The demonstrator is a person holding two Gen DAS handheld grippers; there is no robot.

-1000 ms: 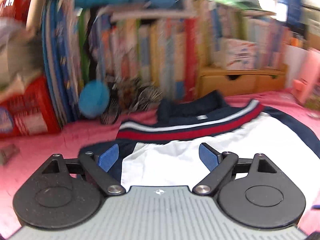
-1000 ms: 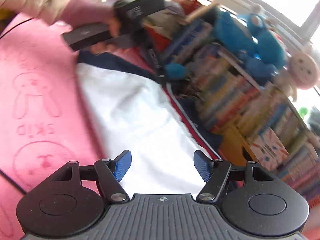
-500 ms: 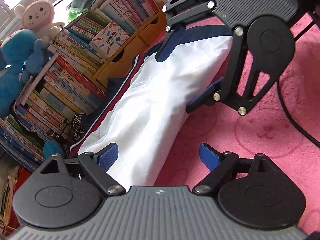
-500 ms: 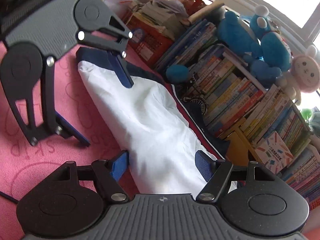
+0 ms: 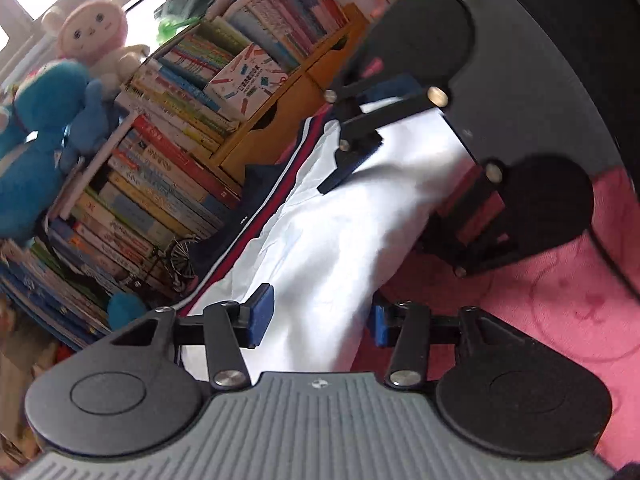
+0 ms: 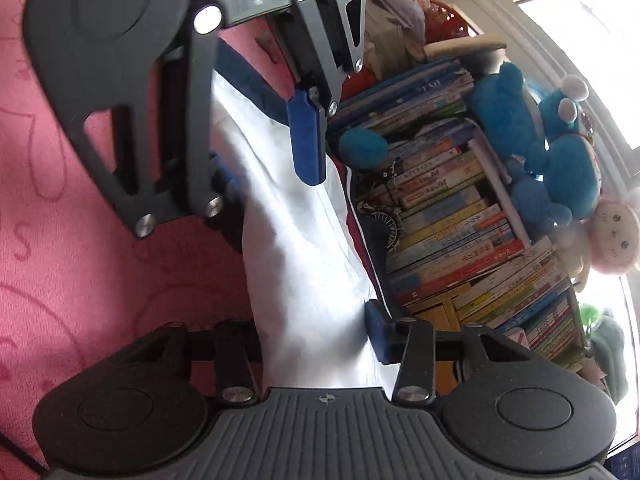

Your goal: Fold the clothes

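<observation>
A white garment (image 5: 332, 220) with navy and red trim lies as a long strip on a pink mat (image 5: 540, 300). My left gripper (image 5: 320, 318) straddles the strip's near end. Its jaws are closing, with cloth between the blue pads but no firm pinch showing. The right gripper (image 5: 400, 196) faces it from the far end, one pad above the cloth and one below. In the right wrist view, the right gripper (image 6: 316, 340) is closing over the garment (image 6: 296, 240), its left pad hidden by cloth. The left gripper (image 6: 266, 156) hangs opposite.
Stacked books (image 5: 160, 184) and a wooden drawer unit (image 5: 280, 120) crowd the garment's far side. A blue plush (image 6: 540, 140) and a pink plush (image 5: 92, 28) sit on the books. A black cable (image 5: 612, 256) crosses the mat (image 6: 80, 260).
Both pairs of jaws have narrowed around the garment's ends. The two grippers now stand closer together, each larger in the other's view. A second ago the left gripper rolled onto its side.
</observation>
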